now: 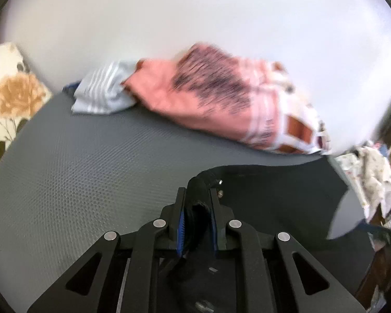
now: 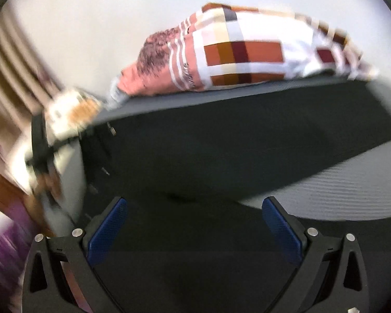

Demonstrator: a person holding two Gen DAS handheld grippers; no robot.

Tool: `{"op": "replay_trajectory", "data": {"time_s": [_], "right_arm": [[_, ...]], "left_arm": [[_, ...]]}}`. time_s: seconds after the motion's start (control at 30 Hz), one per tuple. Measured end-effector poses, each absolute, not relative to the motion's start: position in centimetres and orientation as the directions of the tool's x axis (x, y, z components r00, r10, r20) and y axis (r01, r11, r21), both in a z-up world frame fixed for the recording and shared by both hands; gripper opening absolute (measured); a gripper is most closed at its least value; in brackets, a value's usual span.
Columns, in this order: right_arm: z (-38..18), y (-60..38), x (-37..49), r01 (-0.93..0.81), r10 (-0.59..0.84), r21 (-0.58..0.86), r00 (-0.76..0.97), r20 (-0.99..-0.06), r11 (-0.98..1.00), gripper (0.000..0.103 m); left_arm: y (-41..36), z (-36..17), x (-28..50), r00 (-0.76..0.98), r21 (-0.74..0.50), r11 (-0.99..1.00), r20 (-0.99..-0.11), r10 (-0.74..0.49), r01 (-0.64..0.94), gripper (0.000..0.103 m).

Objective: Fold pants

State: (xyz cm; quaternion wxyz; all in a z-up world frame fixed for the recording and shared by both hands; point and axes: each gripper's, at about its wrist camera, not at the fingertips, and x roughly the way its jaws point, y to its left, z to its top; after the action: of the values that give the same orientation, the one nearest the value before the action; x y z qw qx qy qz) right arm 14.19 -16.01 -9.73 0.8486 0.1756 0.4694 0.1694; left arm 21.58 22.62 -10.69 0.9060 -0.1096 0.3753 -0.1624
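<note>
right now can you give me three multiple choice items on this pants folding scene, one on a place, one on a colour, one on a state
1. Where does the pink blanket lie relative to the black pants?
A. Beyond them, against the wall
B. Under them
C. On the floor

2. What colour is the mat under the pants?
A. Red
B. Grey
C. Yellow

3. How do the two grippers stand?
A. Both open
B. Both shut on cloth
C. Left gripper shut on the pants, right gripper open

Answers:
1. A, the blanket is heaped at the far edge of the mat by the white wall.
2. B, the textured surface is grey in both views.
3. C, black cloth is pinched between the left pads, while the right pads stand wide apart above the pants.
</note>
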Motion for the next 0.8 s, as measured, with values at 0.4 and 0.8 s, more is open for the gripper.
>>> {"op": "replay_trajectory", "data": {"time_s": [0.4, 0.8], "right_arm": [[-16.9, -18.4, 28.3, 0.197, 0.751, 0.837, 0.373, -0.546, 0.510, 0.080], [-15.7, -18.9, 20.7, 0.155, 0.646, 0.748, 0.411, -0.643, 0.646, 0.007]], "left_arm": [[18.9, -7.4, 8.0, 0.703, -0.347, 0.891, -0.554, -0.446, 0.293, 0.016], [20.1, -8.9, 3.5, 0.643, -0.363, 0.904, -0.642, -0.417, 0.225, 0.016]]}}
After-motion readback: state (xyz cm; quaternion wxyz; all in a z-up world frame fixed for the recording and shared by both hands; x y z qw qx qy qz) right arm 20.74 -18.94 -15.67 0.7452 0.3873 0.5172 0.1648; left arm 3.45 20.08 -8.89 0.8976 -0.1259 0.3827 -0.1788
